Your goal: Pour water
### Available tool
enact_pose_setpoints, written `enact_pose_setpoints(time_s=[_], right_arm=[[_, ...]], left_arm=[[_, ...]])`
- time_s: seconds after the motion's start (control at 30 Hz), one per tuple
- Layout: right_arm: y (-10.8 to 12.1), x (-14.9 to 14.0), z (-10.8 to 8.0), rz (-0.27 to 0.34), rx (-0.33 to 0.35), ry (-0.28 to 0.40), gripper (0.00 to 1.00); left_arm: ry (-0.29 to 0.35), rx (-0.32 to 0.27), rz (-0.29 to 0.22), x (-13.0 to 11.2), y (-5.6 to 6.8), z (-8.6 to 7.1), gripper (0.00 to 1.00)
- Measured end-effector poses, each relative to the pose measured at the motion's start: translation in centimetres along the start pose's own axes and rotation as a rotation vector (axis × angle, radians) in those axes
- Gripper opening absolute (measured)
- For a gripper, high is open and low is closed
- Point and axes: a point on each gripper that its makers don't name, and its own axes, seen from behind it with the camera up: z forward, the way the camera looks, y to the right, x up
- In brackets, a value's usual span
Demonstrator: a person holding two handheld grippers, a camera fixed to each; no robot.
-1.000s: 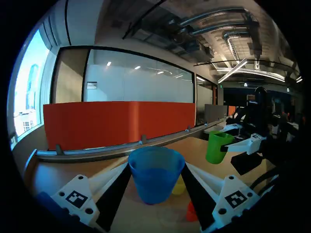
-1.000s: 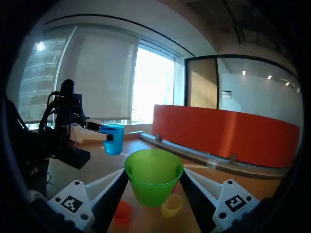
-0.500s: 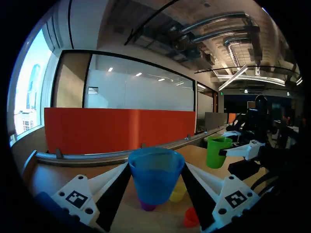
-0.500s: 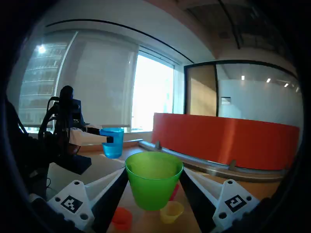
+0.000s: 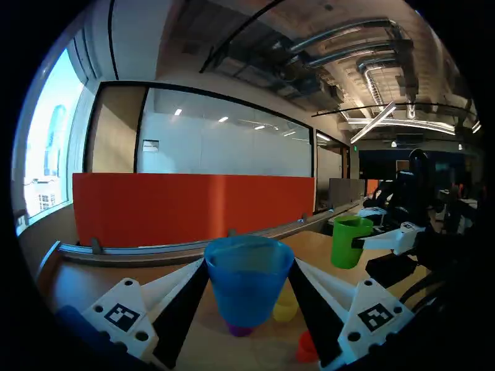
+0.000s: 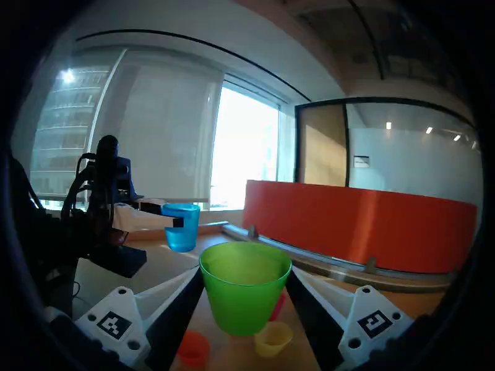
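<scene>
An orange partition [image 5: 192,207] stands along the back of the wooden bench [image 5: 80,281], behind a metal rail [image 5: 154,250]. Small yellow [image 5: 286,306], purple [image 5: 239,329] and red [image 5: 305,346] cups sit on the bench. A bright window [image 6: 244,154] lies to one side, and bare pipes [image 5: 346,49] cross the ceiling.

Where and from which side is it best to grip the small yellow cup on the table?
Likely the side wall just under the rim, coming level from the near side. The yellow cup stands upright, mouth up, and narrows toward its base, so a high grip should not slip.
</scene>
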Motion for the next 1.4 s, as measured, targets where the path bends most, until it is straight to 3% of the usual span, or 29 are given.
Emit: enact_pose_setpoints(time_s=[0.8, 1.4], right_arm=[[-2.2, -2.1, 1.8, -0.012, 0.089, -0.042, 0.91], [-4.0, -3.6, 3.1, -0.022, 0.169, -0.081, 0.91]], left_arm=[[-0.001, 0.002, 0.242, 1.3, 0.7, 0.3, 0.86], [-0.009, -0.019, 0.457, 2.6, 2.7, 1.7, 0.86]])
